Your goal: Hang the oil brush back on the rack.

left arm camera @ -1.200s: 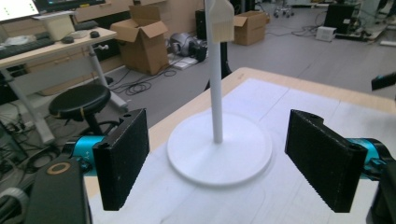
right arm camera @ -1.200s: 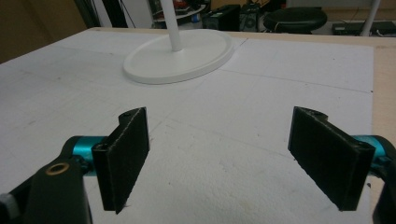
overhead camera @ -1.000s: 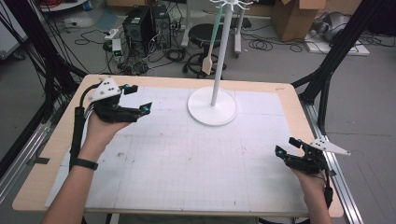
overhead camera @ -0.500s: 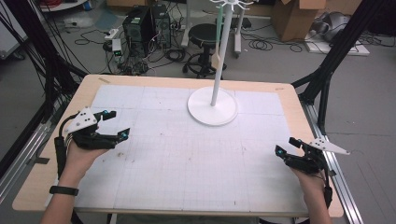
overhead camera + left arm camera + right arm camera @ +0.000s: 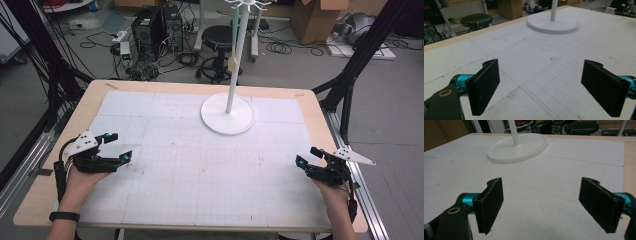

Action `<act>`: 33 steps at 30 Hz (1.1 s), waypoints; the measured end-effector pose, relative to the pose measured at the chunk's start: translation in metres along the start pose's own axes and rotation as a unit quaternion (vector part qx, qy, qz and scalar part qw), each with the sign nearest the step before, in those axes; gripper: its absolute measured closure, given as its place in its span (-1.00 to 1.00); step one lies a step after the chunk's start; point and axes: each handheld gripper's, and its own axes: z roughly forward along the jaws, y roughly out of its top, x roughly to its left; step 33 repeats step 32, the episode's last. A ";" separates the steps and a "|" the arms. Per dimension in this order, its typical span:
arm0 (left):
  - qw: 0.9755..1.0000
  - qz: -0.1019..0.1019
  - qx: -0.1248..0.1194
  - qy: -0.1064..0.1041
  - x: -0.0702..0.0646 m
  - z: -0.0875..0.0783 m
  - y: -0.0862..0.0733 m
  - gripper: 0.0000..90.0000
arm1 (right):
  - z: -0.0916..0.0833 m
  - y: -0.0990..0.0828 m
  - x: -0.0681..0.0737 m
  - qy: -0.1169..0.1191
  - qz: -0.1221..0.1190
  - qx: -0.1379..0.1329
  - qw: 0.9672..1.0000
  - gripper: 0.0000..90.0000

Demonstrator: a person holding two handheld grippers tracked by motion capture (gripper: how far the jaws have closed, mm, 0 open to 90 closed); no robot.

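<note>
Inspector: Standing near the far edge of the table [image 5: 35,200], on the white gridded mat [image 5: 200,180], is the white stand [image 5: 228,114]: round base flat, pole upright. All positions ref. that stand.

Clerk: Anything on it?

Inspector: Wooden spoon [image 5: 233,62] hanging beside the pole, well above the base. Hook it hangs from is cut off at top of the high view; can't tell more.

Clerk: Left gripper [image 5: 116,148]?

Inspector: Held in left hand [image 5: 82,175], on the near-left side of the stand, well apart from it. Jaws spread wide, nothing btwn them; bare mat shows in the gap in the left gripper view.

Clerk: Right gripper [image 5: 311,155]?

Inspector: Near-right of the stand, well apart, by the mat's right edge, held in right hand [image 5: 335,192]. Jaws likewise wide apart, nothing held.

Clerk: Contact w/ stand?

Inspector: None, either gripper.
</note>
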 end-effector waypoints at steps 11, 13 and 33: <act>1.000 -0.013 -0.011 0.001 0.004 -0.005 -0.007 -0.64 | 0.004 0.000 0.001 0.003 -0.004 0.004 1.000 -0.59; 1.000 -0.012 -0.009 0.003 0.003 -0.005 -0.007 -0.64 | 0.005 0.000 0.000 0.002 -0.005 0.005 1.000 -0.59; 1.000 -0.016 -0.009 0.002 0.003 -0.004 -0.008 -0.64 | 0.003 0.001 0.000 0.002 -0.002 0.001 1.000 -0.59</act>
